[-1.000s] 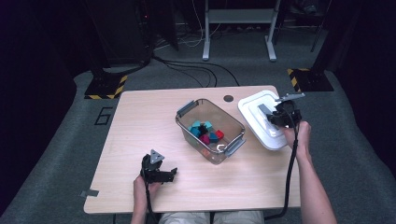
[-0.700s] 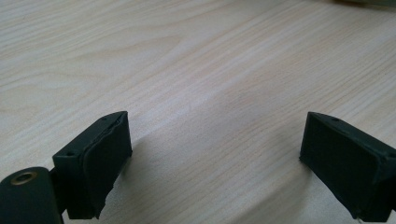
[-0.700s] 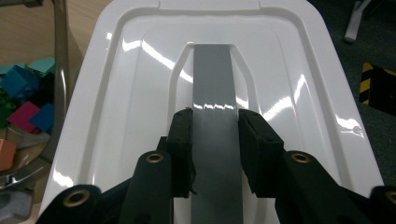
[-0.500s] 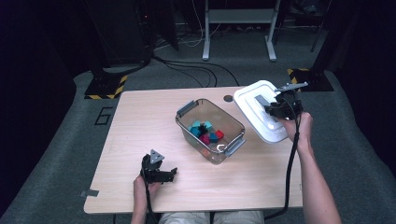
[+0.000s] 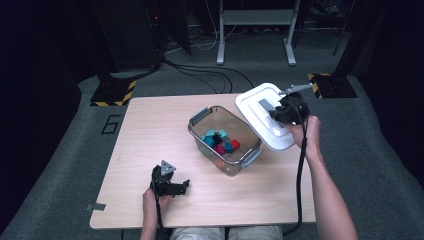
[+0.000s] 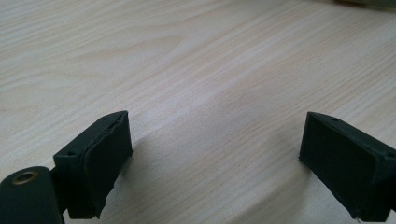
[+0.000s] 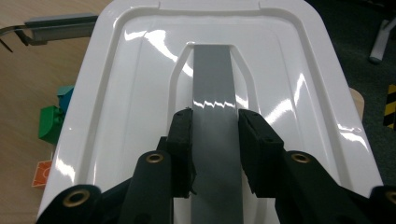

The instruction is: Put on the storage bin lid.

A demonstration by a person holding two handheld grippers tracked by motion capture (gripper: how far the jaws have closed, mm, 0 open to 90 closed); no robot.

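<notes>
Currently right gripper [image 7: 215, 140] clamped on grey handle strip [image 7: 212, 79] of white plastic lid [image 5: 265, 122], tilted for carrying, right of frame; left gripper [image 6: 215, 163] wide, empty, parked on wooden table [image 6: 187, 56]

The white plastic lid [image 5: 265, 120] with the grey centre handle [image 7: 212, 116] has been lifted off the wooden table [image 5: 150, 140] — it is now tilted, its far edge raised. The right gripper [image 5: 280, 114], clamped on that handle, has been carried upward and toward the clear plastic container [image 5: 225, 140].
</notes>
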